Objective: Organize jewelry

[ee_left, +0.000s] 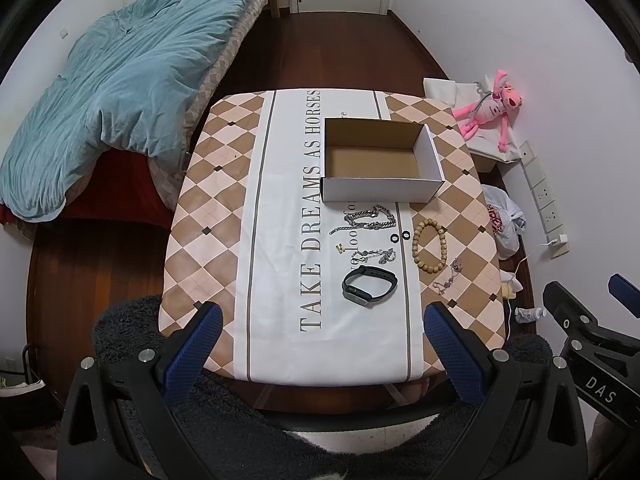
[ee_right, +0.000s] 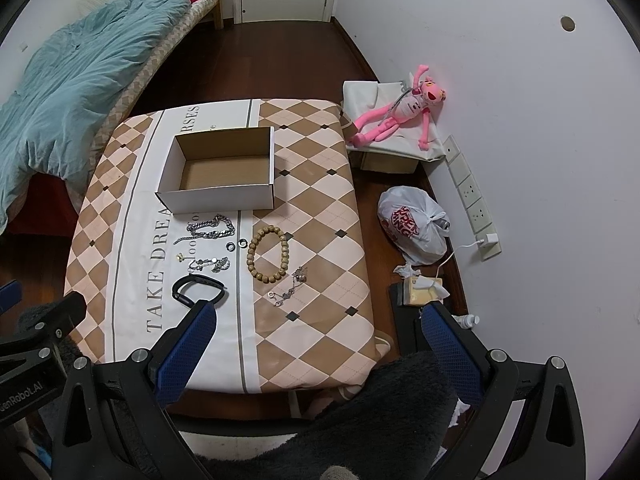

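An empty white cardboard box (ee_left: 430, 160) (ee_right: 218, 200) stands on the checkered table (ee_left: 224, 184) (ee_right: 320, 200). In front of it lie a thick silver chain (ee_left: 370, 218) (ee_right: 210, 229), two small black rings (ee_left: 401, 237) (ee_right: 237, 244), a wooden bead bracelet (ee_left: 430, 245) (ee_right: 269, 254), a thin silver chain (ee_left: 448, 278) (ee_right: 289, 286), another small chain (ee_left: 374, 257) (ee_right: 210, 264) and a black smart band (ee_left: 370, 286) (ee_right: 199, 286). My left gripper (ee_left: 322, 322) and right gripper (ee_right: 318, 326) are open and empty, held above the table's near edge.
A bed with a blue duvet (ee_left: 120, 80) is on the left. A pink plush toy (ee_right: 394, 120), a plastic bag (ee_right: 414, 228) and a power strip (ee_right: 472, 200) lie by the right wall. A dark fleece garment (ee_left: 280, 432) is below the grippers.
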Action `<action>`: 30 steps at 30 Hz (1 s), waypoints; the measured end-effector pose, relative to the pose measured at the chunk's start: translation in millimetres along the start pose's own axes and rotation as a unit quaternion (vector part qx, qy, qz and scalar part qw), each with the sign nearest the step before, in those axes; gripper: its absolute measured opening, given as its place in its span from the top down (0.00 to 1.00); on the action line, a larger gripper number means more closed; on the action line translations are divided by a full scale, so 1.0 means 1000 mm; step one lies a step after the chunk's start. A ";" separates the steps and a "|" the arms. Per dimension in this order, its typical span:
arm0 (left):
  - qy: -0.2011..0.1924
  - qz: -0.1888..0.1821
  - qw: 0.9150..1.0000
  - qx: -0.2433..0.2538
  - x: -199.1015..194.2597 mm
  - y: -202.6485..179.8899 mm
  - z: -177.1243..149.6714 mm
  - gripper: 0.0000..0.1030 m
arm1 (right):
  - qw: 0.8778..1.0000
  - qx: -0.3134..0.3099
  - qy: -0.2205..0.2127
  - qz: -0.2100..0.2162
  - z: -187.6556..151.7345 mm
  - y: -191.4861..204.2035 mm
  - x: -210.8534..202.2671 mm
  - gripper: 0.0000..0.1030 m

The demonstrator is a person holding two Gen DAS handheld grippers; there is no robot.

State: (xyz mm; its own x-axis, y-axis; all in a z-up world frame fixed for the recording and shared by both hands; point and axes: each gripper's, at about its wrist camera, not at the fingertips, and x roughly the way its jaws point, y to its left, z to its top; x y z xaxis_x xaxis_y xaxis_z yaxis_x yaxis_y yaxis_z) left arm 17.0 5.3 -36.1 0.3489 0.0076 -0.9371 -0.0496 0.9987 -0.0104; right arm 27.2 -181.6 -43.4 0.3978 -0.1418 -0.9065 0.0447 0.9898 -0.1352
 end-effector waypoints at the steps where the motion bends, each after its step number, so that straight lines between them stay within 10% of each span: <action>1: 0.000 0.000 1.000 0.000 0.000 0.000 0.000 0.01 | 1.000 0.000 0.000 0.000 0.000 0.000 0.000 0.00; 30: -0.003 0.020 1.000 -0.007 0.020 -0.001 0.009 0.00 | 1.000 0.018 0.005 0.004 0.009 0.001 0.022 0.00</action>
State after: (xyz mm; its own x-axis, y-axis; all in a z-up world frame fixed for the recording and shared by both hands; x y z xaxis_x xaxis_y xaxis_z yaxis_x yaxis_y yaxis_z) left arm 32.7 5.0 -51.9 0.3520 0.0475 -0.9348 -0.0759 0.9969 0.0220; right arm 43.8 -183.3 -59.8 0.3891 -0.1342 -0.9114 0.0739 0.9907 -0.1143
